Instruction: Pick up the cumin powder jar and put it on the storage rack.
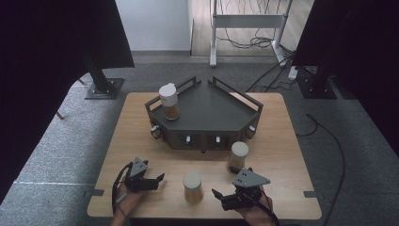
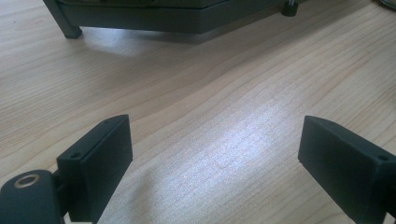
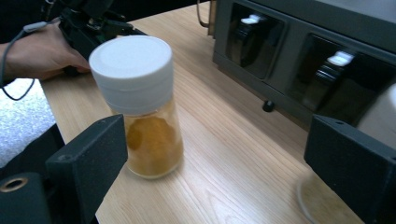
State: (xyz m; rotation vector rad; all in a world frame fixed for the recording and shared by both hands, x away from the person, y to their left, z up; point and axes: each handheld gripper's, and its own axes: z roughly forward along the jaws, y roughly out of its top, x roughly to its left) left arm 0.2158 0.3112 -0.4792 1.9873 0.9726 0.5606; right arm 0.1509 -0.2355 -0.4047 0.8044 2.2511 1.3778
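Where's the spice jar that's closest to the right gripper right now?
In the high view, that spice jar stands on the table just beyond the right gripper, right of centre, before the dark rack.

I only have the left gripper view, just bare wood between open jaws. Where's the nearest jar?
Observer: A white-lidded jar of orange-brown powder stands upright near the middle of the table's front edge.
Operator: Is the right gripper on it?
Observer: No. The right gripper is open, and the jar sits just ahead of its jaws, ungripped.
Operator: Any other jars?
Observer: A second jar stands in front of the rack, and a third jar is on the rack's top.
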